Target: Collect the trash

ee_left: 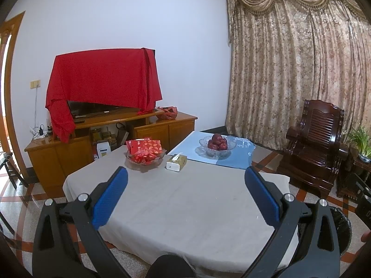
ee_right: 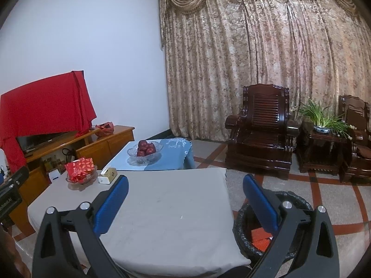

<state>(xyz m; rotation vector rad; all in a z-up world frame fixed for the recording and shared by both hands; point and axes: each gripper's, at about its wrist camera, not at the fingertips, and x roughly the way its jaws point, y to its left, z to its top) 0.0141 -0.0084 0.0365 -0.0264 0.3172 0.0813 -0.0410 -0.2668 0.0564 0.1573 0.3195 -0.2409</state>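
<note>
Both grippers, left (ee_left: 185,192) & right (ee_right: 185,192), spread, empty. Orange trash in bin (ee_right: 289,199) under our right finger; looks light, crushable; we'd pinch edge.

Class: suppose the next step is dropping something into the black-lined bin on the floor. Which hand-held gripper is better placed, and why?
Right. The right hand-held gripper, open and empty, has the bin just beneath its right finger. The left hand-held gripper, also open, faces the grey table, with the bin at its view's edge.

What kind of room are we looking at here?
Most likely a home living room: a television draped in red cloth on a wooden cabinet, a carved wooden armchair, floor-length curtains, and a fruit bowl.
</note>
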